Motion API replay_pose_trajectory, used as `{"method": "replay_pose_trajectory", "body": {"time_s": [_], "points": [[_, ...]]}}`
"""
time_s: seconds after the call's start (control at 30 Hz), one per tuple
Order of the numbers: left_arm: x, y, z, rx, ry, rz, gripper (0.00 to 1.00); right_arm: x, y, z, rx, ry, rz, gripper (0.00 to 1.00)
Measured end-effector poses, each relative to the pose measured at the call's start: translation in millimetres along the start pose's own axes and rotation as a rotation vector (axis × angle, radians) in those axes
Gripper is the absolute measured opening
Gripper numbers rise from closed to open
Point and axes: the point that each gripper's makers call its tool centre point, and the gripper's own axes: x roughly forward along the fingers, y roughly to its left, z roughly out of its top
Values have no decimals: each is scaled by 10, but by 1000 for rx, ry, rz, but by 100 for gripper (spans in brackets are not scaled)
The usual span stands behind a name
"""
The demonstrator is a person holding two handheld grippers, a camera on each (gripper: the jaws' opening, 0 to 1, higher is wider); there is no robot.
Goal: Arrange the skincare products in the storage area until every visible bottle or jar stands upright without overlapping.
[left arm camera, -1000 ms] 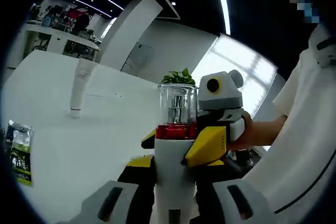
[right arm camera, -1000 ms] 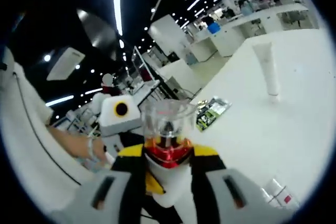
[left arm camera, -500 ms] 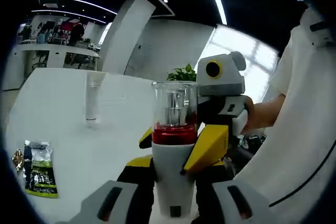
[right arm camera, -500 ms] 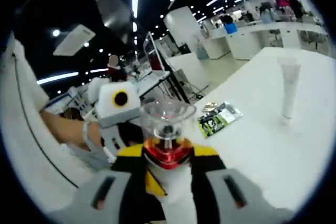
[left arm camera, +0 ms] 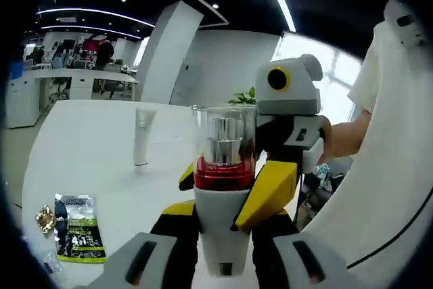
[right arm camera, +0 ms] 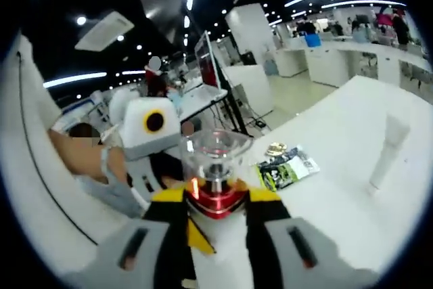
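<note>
A pump bottle (left arm camera: 222, 197) with a white body, a red band and a clear cap is held upright above the white table (left arm camera: 101, 167). My left gripper (left arm camera: 220, 238) is shut on its lower body. My right gripper (left arm camera: 233, 191) comes in from the right and clamps the bottle just below the red band with yellow fingers (left arm camera: 267, 194). In the right gripper view the same bottle (right arm camera: 215, 191) sits between the jaws of my right gripper (right arm camera: 215, 225). A white tube (left arm camera: 142, 137) stands upright on the table, also seen as the tube (right arm camera: 389, 150) at the right.
A green sachet (left arm camera: 78, 229) lies flat on the table beside a small gold piece (left arm camera: 45, 218); the sachet (right arm camera: 287, 166) also lies beyond the bottle. A person in a white shirt (left arm camera: 392, 167) stands close on the right. Desks and a pillar stand far behind.
Both grippers stay shut on the bottle. Both views have swung, so the tube and sachet sit elsewhere in the pictures; nothing on the table has visibly moved.
</note>
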Motion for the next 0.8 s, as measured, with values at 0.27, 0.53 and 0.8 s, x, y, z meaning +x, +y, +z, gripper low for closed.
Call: {"method": "replay_pose_trajectory", "body": {"time_s": [0.27,0.53,0.8], "points": [[-188,96,18,33,-22,-36,30,197,69,78,-7,34,-72,30],[-368,214,-60,-13,-39,-83,30,419,116,87,15,67,-137,30],[-248,195,2,51,16,-238,29,305,-40,103,80,7,-289,30]]}}
